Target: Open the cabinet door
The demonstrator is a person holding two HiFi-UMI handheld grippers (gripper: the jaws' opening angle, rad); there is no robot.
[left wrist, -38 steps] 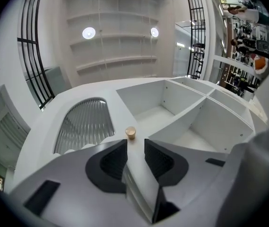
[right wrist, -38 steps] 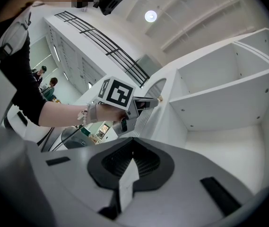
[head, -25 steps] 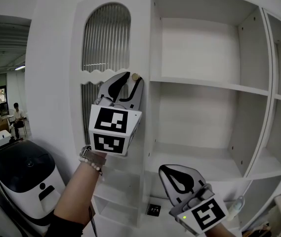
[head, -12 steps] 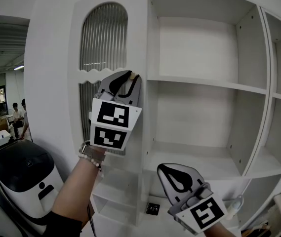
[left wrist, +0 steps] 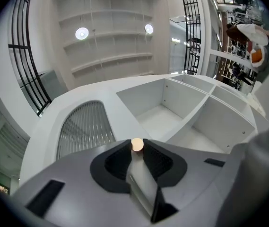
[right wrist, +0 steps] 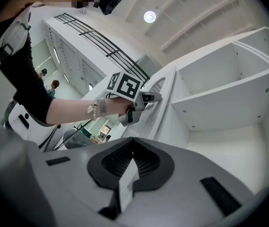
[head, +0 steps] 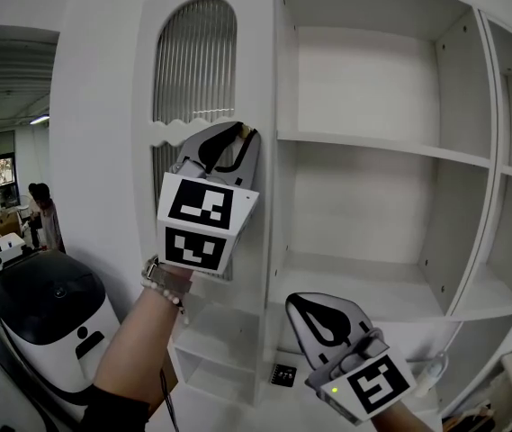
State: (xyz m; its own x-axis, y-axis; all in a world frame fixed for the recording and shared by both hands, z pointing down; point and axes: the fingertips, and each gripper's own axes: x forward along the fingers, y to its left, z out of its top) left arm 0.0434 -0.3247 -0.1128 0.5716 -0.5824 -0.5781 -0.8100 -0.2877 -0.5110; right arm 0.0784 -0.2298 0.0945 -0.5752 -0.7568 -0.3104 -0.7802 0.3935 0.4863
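Left gripper view, left gripper (left wrist: 137,146) clamped on knob (left wrist: 137,144) of cabinet door (left wrist: 84,129), right gripper (right wrist: 133,139) closed, empty

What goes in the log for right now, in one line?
left gripper: shut on knob | right gripper: shut, empty, held low | cabinet door: knob gripped
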